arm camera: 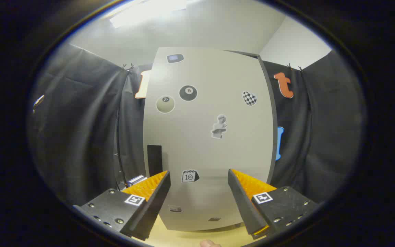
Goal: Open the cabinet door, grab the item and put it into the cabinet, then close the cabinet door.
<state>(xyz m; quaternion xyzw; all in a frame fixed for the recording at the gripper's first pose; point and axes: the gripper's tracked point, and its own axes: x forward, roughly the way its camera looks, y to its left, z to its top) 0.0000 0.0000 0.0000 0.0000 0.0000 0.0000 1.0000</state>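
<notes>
A tall pale grey cabinet [207,137] stands straight ahead, its door shut and dotted with stickers. A dark rectangular handle [154,159] sits low on the door's left side, just above my left finger. My gripper [198,176] is open, its two fingers spread wide in front of the lower door with nothing between them. A small blue and white box [136,179] peeks out beside the cabinet's left edge, right behind my left finger [149,187].
The cabinet rests on a light wooden table [190,236]. Black cloth walls [81,137] close in on both sides of the cabinet. A fingertip [209,243] of the person shows below the fingers.
</notes>
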